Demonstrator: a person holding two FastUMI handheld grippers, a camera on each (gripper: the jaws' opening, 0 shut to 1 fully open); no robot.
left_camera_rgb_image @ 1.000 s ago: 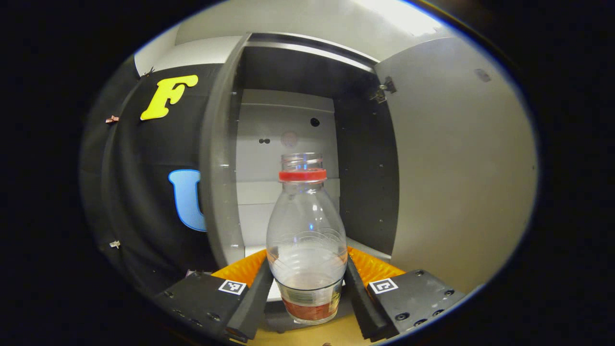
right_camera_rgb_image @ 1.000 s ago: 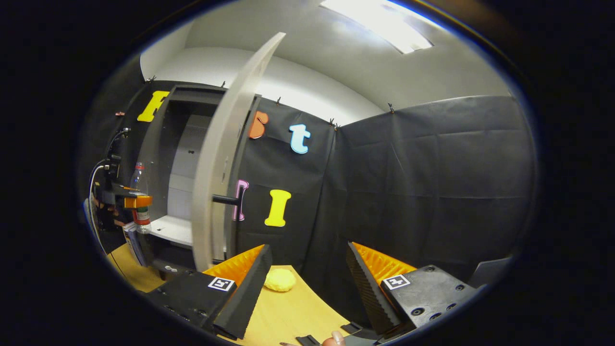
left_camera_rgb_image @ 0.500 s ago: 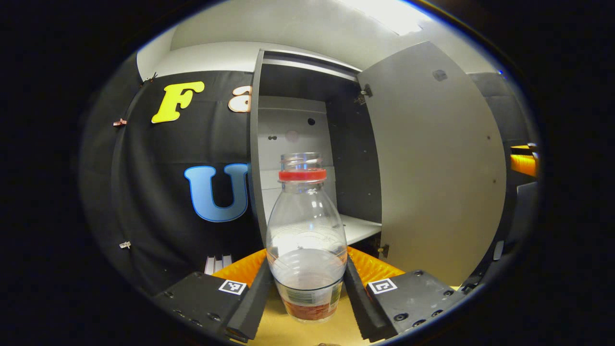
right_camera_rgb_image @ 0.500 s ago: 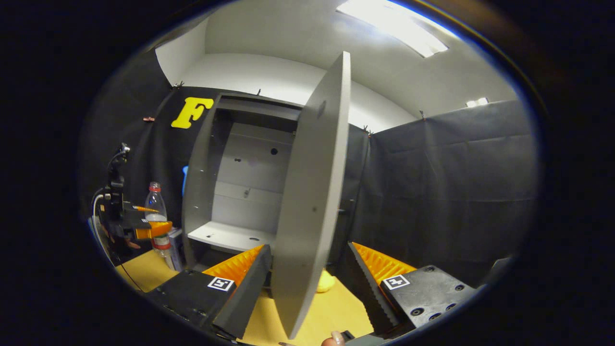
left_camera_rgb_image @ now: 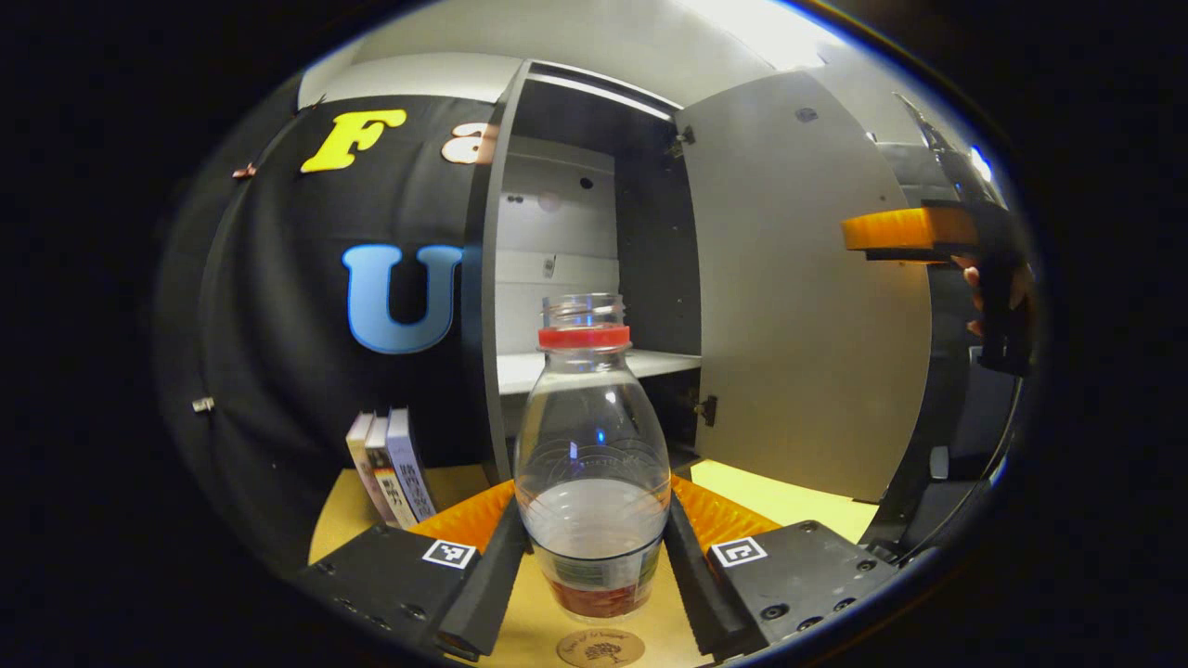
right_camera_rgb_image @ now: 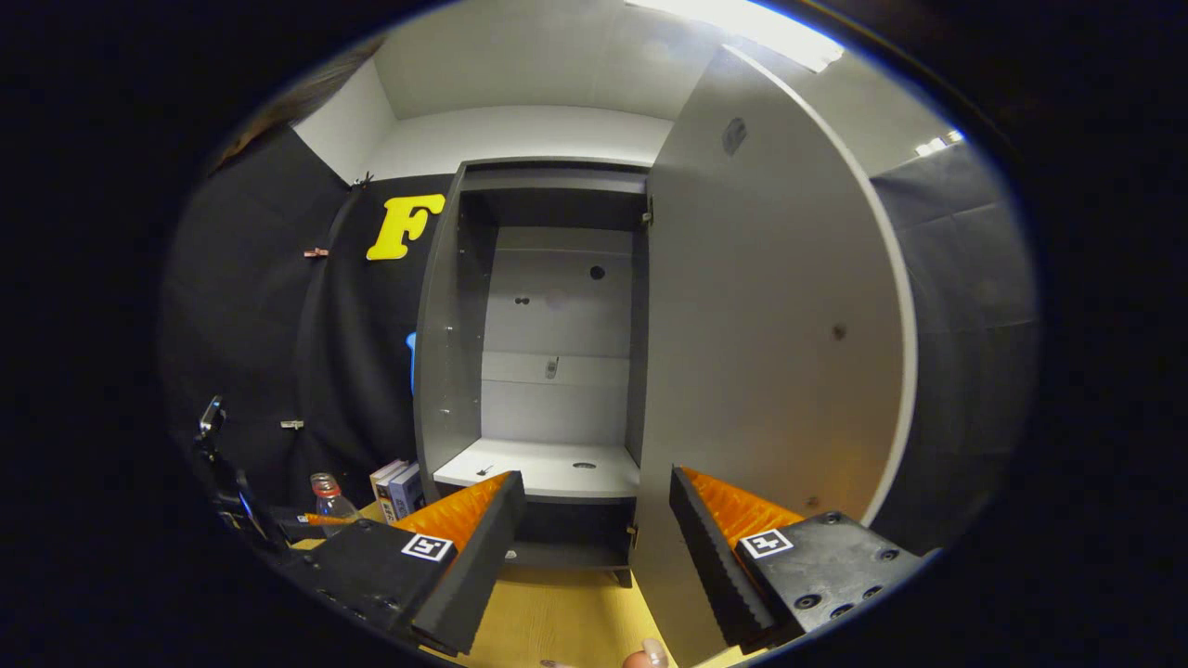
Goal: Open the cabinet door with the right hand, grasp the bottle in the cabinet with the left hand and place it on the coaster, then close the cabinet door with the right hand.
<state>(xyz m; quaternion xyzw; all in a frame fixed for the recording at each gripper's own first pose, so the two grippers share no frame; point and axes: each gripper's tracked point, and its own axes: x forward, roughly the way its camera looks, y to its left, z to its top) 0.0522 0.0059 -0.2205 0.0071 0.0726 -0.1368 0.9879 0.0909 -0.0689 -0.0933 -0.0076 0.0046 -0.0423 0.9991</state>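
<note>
A clear uncapped plastic bottle with a red neck ring and a red label stands upright between my left gripper's fingers; the left gripper is shut on it, low over the table. A round brown coaster lies on the wood just below the bottle. Behind it the grey cabinet stands with its door swung open to the right. In the right gripper view my right gripper is open and holds nothing, facing the cabinet and its door. The bottle shows small at lower left.
Three books stand upright against the cloth wall left of the cabinet. The wooden table runs under the door. The right gripper hangs in the air past the door's edge, a hand on it.
My left gripper has carried the bottle out of the cabinet and down toward the table; the coaster has come into view beneath it. The right gripper has swung round to face the open cabinet.
</note>
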